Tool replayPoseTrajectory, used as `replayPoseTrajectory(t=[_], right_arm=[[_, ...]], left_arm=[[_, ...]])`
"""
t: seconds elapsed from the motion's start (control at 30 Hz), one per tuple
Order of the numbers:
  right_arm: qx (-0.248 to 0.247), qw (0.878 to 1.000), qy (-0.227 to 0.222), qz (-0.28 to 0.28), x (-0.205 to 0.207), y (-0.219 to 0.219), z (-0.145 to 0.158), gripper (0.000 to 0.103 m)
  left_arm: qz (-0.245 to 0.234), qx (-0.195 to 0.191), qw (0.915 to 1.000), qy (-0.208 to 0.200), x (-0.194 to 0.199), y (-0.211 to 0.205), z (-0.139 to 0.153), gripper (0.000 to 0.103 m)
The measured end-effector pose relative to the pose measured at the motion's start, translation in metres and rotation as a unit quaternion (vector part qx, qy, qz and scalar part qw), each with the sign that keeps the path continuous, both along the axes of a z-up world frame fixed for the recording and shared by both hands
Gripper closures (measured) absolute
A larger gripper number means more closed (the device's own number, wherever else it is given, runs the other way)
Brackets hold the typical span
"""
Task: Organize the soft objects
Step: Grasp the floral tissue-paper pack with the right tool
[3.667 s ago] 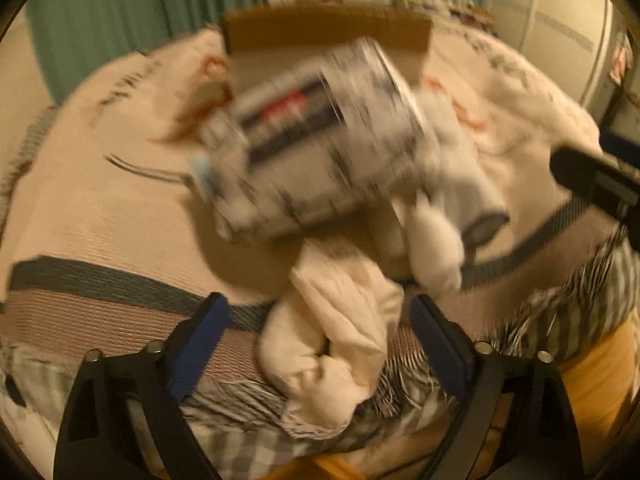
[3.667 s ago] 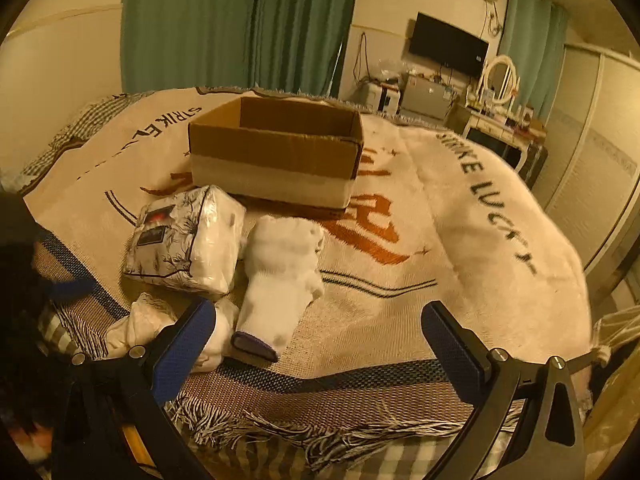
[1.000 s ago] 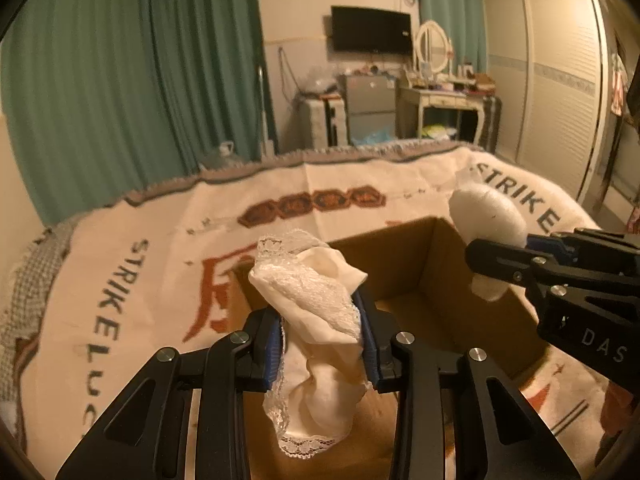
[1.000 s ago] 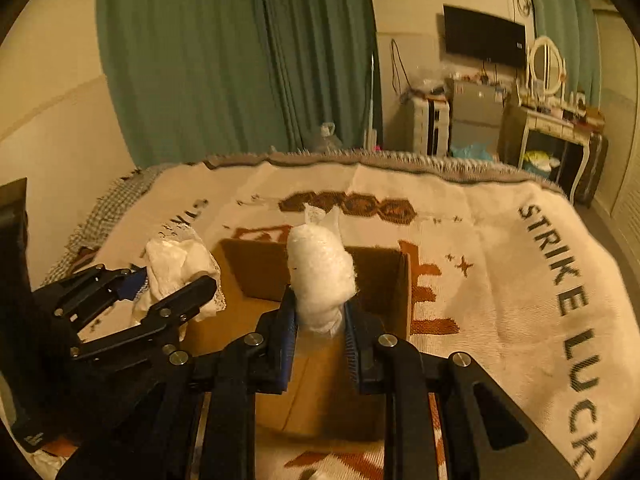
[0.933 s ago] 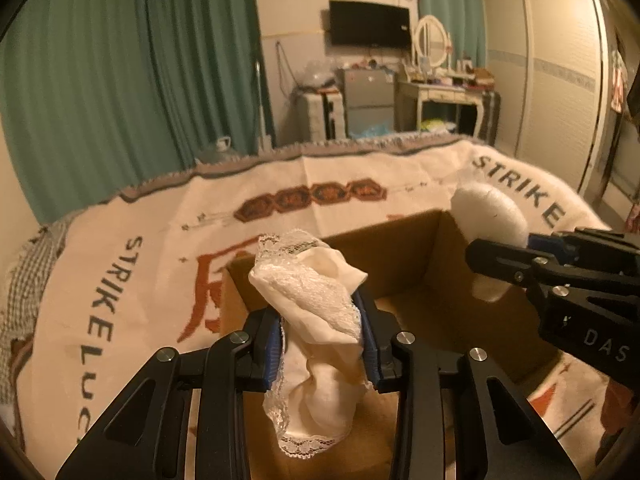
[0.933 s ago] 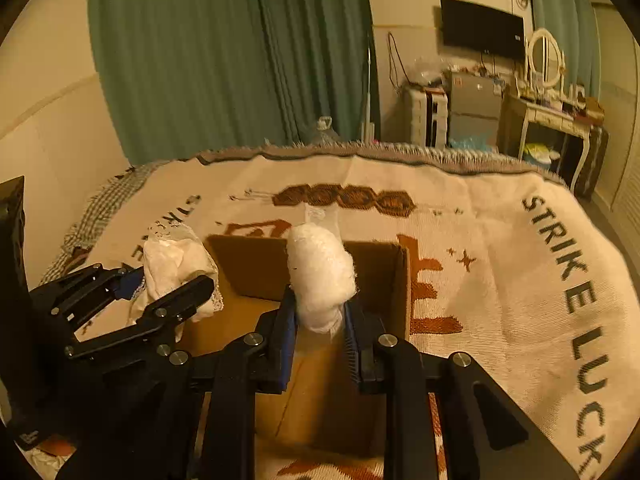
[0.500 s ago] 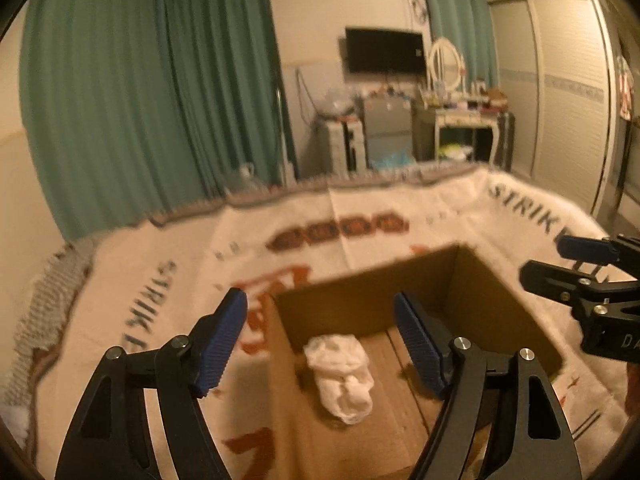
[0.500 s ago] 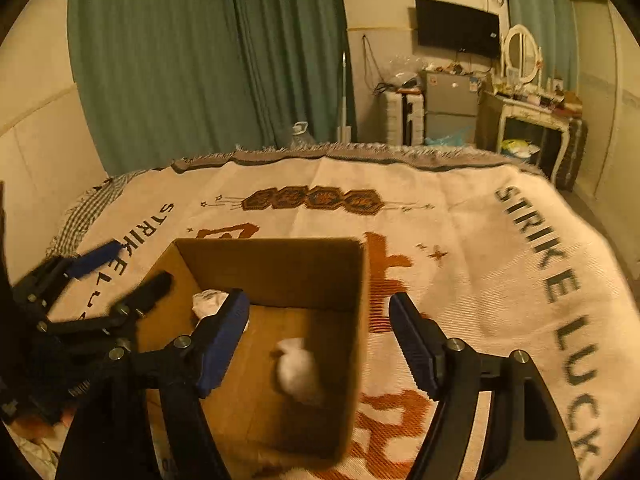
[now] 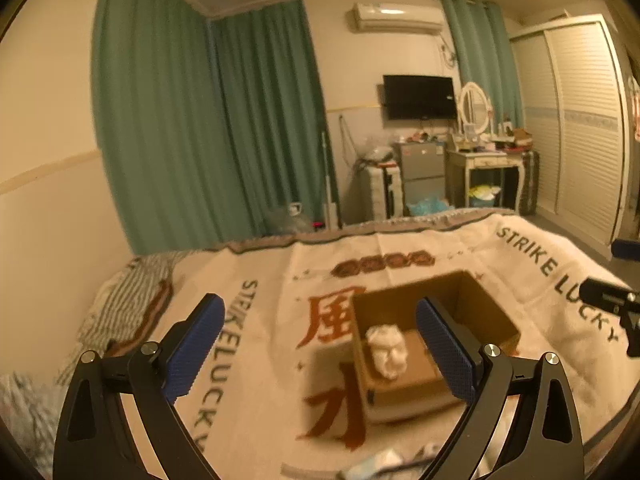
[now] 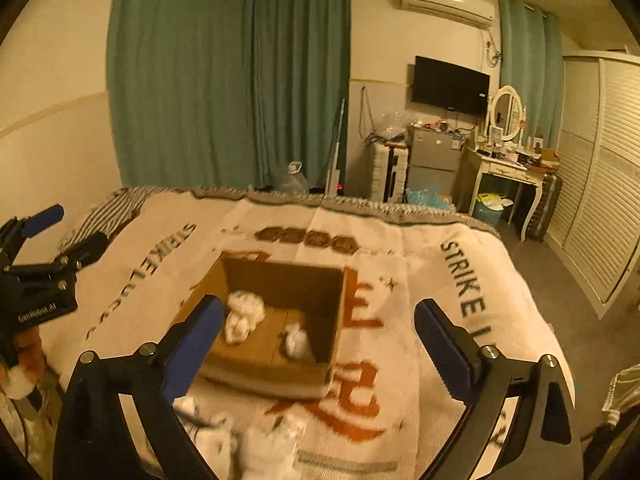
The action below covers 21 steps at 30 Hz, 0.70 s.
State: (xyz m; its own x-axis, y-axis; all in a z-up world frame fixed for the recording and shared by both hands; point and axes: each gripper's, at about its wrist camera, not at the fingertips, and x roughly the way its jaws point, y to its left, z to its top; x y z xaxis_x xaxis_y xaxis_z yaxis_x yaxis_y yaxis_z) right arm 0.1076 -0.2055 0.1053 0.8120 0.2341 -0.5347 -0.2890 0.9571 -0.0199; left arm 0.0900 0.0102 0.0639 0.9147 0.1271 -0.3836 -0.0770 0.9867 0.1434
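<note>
A: Tongs?
B: Left gripper (image 9: 318, 344) and right gripper (image 10: 318, 340) both spread wide, holding nothing.
A: Soft items?
B: Lace cloth (image 10: 243, 314) and cotton wad (image 10: 297, 342) inside cardboard box (image 10: 280, 376), mid-blanket (image 10: 420, 264). More white bundles (image 10: 260, 444) near blanket's front edge.

Dim warm light. Green curtains (image 10: 224, 80) ahead left; TV (image 10: 451, 80), fridge (image 10: 434, 156), vanity (image 10: 504, 168) ahead right; wardrobe (image 10: 600, 176) far right; AC (image 10: 446, 0) above.

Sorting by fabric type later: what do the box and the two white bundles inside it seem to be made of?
The box: matte brown corrugated cardboard, judging by its plain walls and folded bottom flaps. The larger bundle: soft crumpled white cloth, probably cotton; too blurred to see weave. The smaller bundle: fluffy white, perhaps a knit sock or wadding.
</note>
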Motion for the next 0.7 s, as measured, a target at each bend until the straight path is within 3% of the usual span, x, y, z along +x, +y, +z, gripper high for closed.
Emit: replayPoseTrajectory(t=[0.23,0.43,0.6,0.7], right_arm=[[-0.015,0.997,0.071,0.040,-0.033,0.040,-0.078,0.000],[-0.010,0.989,0.131,0.065,-0.041,0.076,-0.150,0.000],[-0.002,0.986,0.156,0.065,-0.039,0.088,-0.180,0.000],[-0.003,0.984,0.165,0.062,-0.037,0.094,-0.191,0.002]], left_arm=[[0.019,-0.023,0.9990,0.034,-0.030,0.016,-0.053,0.005],[0.035,-0.034,0.9948,0.090,-0.027,0.026,-0.107,0.005],[0.028,-0.043,0.9880,0.146,-0.024,0.032,-0.141,0.005],[0.028,-0.041,0.9865,0.156,-0.024,0.035,-0.151,0.005]])
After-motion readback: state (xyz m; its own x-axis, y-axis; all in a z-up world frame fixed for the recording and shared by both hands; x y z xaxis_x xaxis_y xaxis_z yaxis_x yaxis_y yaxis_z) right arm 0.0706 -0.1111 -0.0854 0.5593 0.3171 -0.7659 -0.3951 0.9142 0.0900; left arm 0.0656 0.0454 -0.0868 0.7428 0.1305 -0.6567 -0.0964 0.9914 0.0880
